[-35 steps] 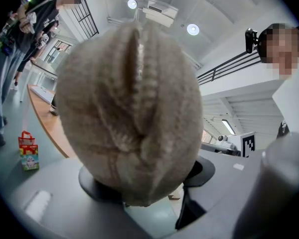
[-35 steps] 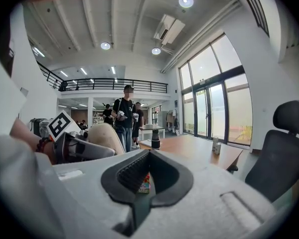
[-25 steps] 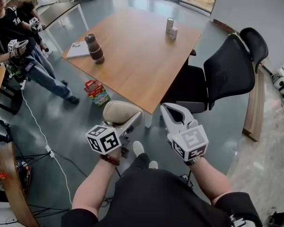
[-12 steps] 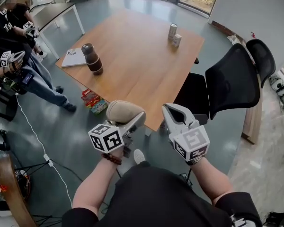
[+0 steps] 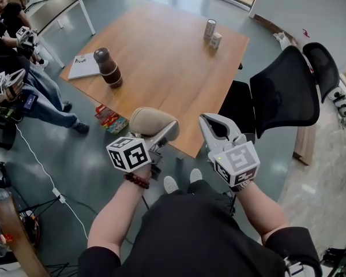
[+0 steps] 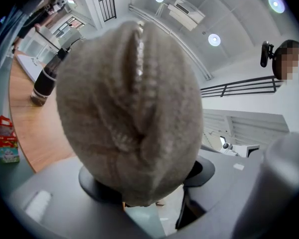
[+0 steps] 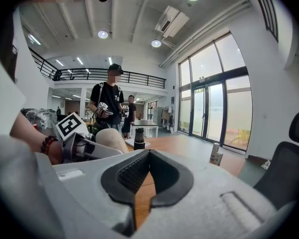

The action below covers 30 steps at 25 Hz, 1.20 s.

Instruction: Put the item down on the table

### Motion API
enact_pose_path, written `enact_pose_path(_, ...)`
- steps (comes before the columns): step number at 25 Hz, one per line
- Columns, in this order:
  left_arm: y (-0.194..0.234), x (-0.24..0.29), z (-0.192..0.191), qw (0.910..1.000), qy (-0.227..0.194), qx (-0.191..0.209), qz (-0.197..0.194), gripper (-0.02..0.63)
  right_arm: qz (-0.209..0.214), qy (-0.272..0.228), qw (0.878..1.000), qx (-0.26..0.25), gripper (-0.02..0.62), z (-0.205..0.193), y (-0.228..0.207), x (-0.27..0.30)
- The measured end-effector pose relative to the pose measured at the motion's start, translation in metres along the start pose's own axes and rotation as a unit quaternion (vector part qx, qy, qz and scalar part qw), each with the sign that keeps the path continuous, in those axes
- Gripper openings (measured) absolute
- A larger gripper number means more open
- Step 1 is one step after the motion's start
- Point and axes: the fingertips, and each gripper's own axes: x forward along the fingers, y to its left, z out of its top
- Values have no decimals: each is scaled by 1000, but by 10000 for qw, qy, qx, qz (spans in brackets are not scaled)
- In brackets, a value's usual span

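Note:
A beige knitted pouch-like item [image 5: 151,122] sits between the wide-set jaws of my left gripper [image 5: 161,133], held in the air just short of the wooden table's [image 5: 161,56] near edge. In the left gripper view the item [image 6: 129,108] fills the middle and hides most of the left gripper [image 6: 149,183] and the table [image 6: 30,128]. My right gripper [image 5: 210,123] hangs beside it, shut with nothing in it. The right gripper view shows the right gripper's [image 7: 139,183] closed jaws, with the item [image 7: 112,138] to their left.
On the table stand a dark bottle [image 5: 106,67], a notebook [image 5: 83,66], a can [image 5: 210,29] and a small box [image 5: 217,40]. A black office chair [image 5: 282,91] is at the table's right. A colourful bag [image 5: 109,120] lies on the floor; people [image 5: 11,68] stand at left.
The table has drawn nearer and shifted in the head view as the person stepped forward. Both grippers keep their places; the left still holds the beige item.

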Motion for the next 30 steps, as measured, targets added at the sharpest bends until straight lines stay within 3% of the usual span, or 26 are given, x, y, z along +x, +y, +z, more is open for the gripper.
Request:
enact_pose_path(17, 30, 52, 15, 9907, -112, -1326, -267, 333, 561, 240, 9979, -225, -8, -11, -27, 39)
enact_pose_path(19, 33, 62, 17, 9886, -140, -1478, -257, 333, 778, 308, 9963, -206, 55, -14, -32, 46)
enact_pose_path(27, 32, 71, 22, 9848, -213, -1707, -218, 333, 1710, 612, 9827, -375, 205, -24, -15, 61)
enact_pose_path(30, 49, 103, 27, 9821, -201, -1872, -105, 333, 2074, 817, 9742, -357, 271, -36, -38, 88)
